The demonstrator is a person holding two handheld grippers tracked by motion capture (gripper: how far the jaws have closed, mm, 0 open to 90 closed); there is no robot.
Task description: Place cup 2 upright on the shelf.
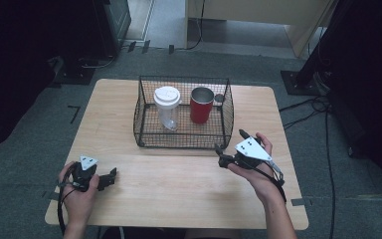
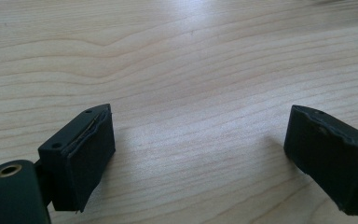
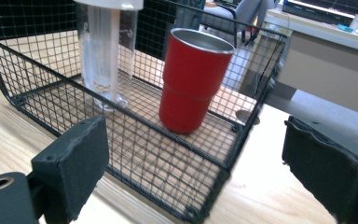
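A black wire basket [image 1: 147, 130] stands at the back middle of the wooden table [image 1: 179, 184]. Inside it are a clear tumbler with a white lid [image 1: 167, 107] on the left and a red metal cup [image 1: 201, 105] on the right, both upright. My right gripper [image 1: 231, 147] is open just in front of the basket's right front corner; its view shows the basket [image 3: 186, 186], the red cup [image 3: 191, 84] and the clear tumbler [image 3: 105, 56] close ahead. My left gripper [image 1: 113, 176] rests open on the table at the front left, with bare wood between its jaws [image 2: 196, 144].
Dark stands and cables sit on the grey carpet around the table. A light wooden cabinet [image 1: 258, 15] stands beyond the far edge. Bare tabletop stretches between the two grippers and in front of the basket.
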